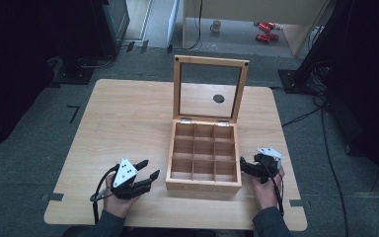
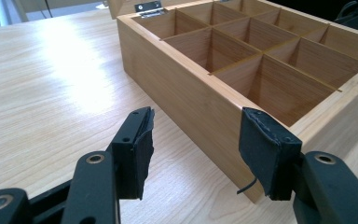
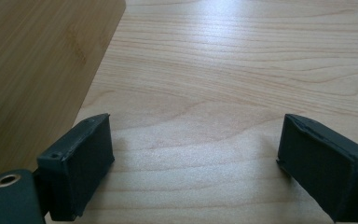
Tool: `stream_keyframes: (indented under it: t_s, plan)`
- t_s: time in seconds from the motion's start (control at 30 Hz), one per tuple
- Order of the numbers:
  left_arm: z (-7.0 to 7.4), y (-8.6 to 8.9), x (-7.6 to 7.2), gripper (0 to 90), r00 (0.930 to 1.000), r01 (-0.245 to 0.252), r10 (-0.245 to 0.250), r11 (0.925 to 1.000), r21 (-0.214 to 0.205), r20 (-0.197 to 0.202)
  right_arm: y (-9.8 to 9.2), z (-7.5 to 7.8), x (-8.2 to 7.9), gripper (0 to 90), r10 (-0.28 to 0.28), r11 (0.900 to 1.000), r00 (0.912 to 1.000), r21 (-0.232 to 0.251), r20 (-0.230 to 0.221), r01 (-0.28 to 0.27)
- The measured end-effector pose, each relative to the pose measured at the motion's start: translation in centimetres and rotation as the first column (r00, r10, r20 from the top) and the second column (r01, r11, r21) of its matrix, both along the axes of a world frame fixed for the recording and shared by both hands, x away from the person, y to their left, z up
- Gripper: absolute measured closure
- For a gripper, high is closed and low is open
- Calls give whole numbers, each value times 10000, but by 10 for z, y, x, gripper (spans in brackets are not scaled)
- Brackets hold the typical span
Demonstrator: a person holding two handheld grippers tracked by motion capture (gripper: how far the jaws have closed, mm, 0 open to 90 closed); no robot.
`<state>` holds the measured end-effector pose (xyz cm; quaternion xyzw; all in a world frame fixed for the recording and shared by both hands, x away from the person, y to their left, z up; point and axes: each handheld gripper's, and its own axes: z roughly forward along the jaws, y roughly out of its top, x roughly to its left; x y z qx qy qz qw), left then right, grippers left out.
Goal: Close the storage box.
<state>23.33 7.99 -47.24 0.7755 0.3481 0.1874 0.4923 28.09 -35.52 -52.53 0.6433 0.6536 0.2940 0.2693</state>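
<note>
Beside the square bamboo box (image 1: 203, 183), black tongs (image 1: 147, 170) gape.

No text, label, brand or number can be read on anything in the pictures. On the grey plate of the left gripper (image 1: 145, 176) a few dark dots are seen, but they form no character. Beyond that gripper and off the table, a black angular mark (image 1: 73, 113) is seen on the floor, shaped rather like a 7; whether it is a numeral or only tape cannot be told.
</note>
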Motion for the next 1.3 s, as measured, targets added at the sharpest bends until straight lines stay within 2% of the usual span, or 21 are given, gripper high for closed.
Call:
stream_keyframes:
  t_s: [0.37,0.47,0.53,0.63,0.73,0.8,0.83,0.9,1.0,1.17,1.3]
  plan:
    - [2,-1,1,450,9999,-20,21,9999,102,-112,1,0,-1,134,77,10000,9999,18,66,-77]
    - [2,0,2,450,9997,-77,80,9999,149,-213,1,7,-3,252,31,10000,9992,11,-405,-30]
    - [4,0,2,450,9997,-62,67,9998,199,-227,0,10,-4,242,372,9993,9969,121,-687,-365]
    - [7,0,3,450,9998,-21,26,9997,241,-212,-1,11,-6,272,552,9979,9957,389,-738,-525]
    - [14,0,6,445,9997,192,-185,9991,383,-182,-4,20,-10,328,688,9957,9964,653,-496,-655]
    - [15,0,7,440,9996,222,-215,9989,411,-163,-4,24,-11,341,746,9953,9965,649,-382,-721]
    - [18,1,10,441,9995,254,-249,9992,296,-186,-5,35,-15,383,904,9935,9959,702,-62,-897]
    - [20,2,11,441,9995,252,-248,9994,223,-199,-6,42,-17,399,1260,9887,9920,801,94,-1264]
    - [25,3,16,441,9998,195,-192,9994,276,-113,-5,54,-19,413,1627,9846,9864,601,248,-1640]
    - [32,1,24,439,9997,209,-205,9994,282,-165,-5,72,-21,415,1810,9818,9820,489,538,-1836]
    - [36,1,31,451,9995,172,-163,9992,349,-266,-3,79,-19,410,1937,9800,9788,324,669,-1962]
